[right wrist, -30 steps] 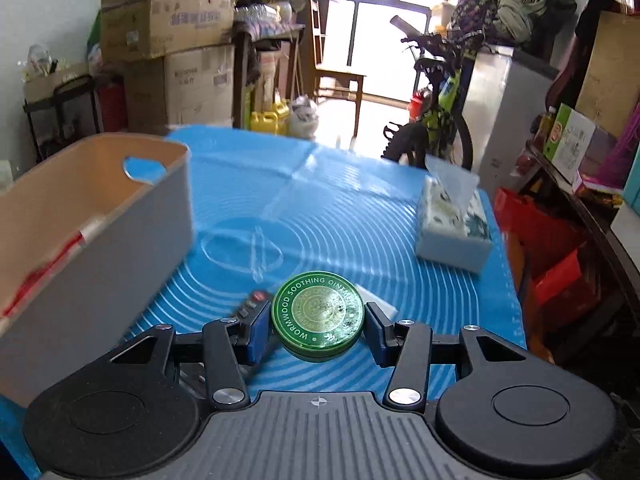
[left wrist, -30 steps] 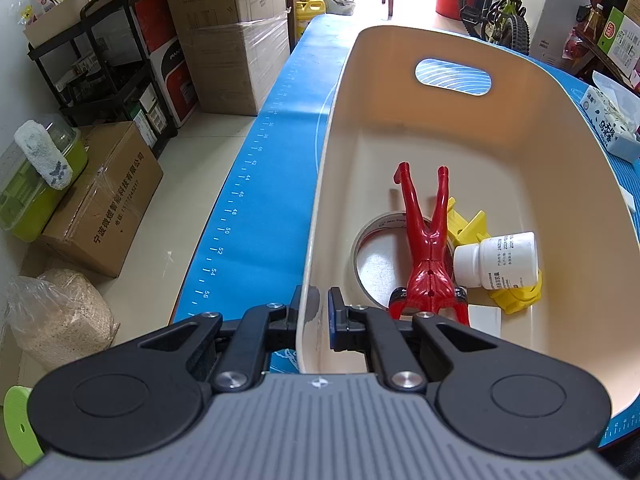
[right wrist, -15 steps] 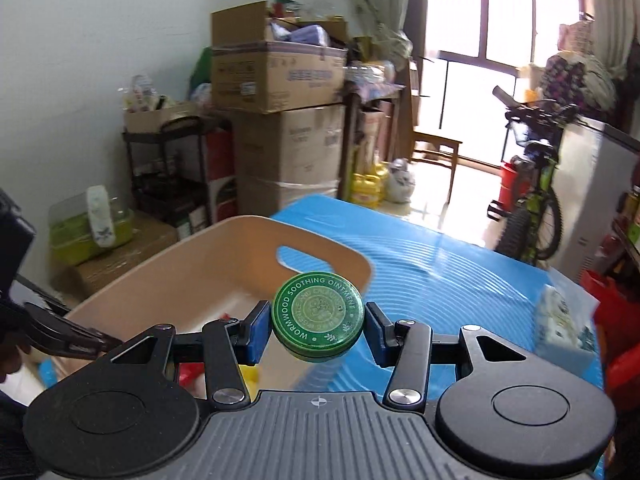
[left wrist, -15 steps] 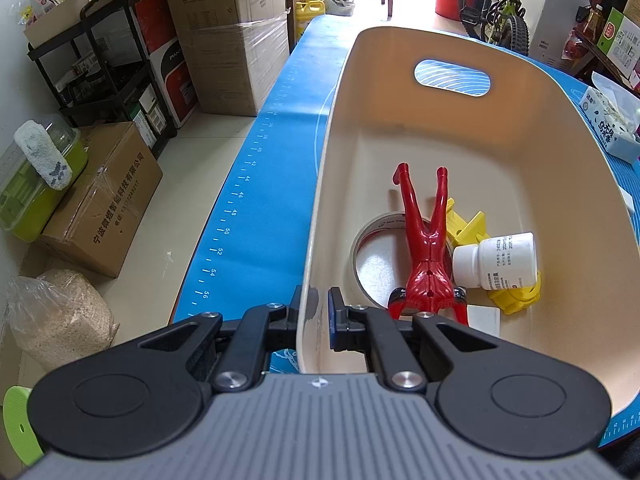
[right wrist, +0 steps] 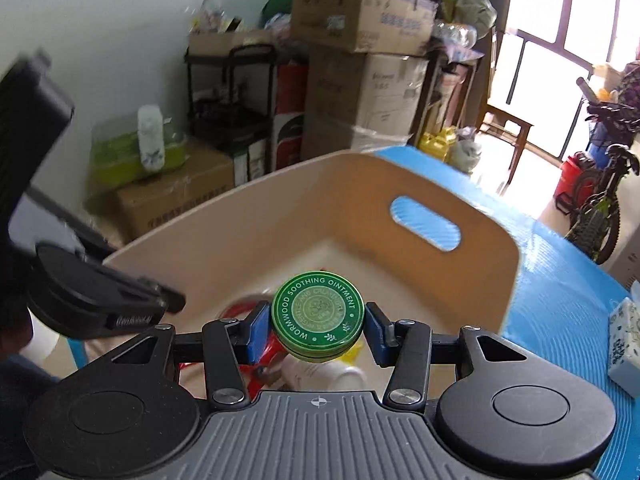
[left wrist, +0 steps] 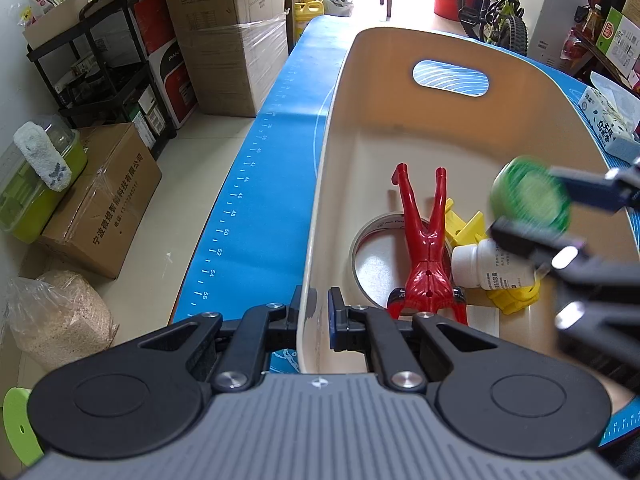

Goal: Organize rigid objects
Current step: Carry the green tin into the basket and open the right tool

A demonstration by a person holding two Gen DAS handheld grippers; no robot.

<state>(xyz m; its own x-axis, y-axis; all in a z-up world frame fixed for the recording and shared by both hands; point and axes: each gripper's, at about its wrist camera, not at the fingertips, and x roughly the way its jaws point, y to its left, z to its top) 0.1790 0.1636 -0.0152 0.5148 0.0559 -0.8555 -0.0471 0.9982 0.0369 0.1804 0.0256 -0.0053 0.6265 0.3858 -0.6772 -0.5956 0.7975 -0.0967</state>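
Right wrist view shows the right claw (right wrist: pixel 318 330) gripping the green ointment tin (right wrist: pixel 317 314) above the cream bin (left wrist: pixel 400 128), release pending, while the left claw (left wrist: pixel 313 314) pinches the bin's near wall and a red clamp (left wrist: pixel 428 248), white bottle (left wrist: pixel 490 264) and tape roll (left wrist: pixel 372 248) already lie inside.

My left gripper (left wrist: pixel 313 314) straddles the near wall of the bin (left wrist: pixel 400 128), which sits on the mat (left wrist: pixel 256 184). My right gripper (right wrist: pixel 317 330) holds the tin (right wrist: pixel 317 315) above the bin's inside. In the bin, the figure (left wrist: pixel 427 248) lies across the tape roll (left wrist: pixel 374 258), with the bottle (left wrist: pixel 486 266) just to its right.
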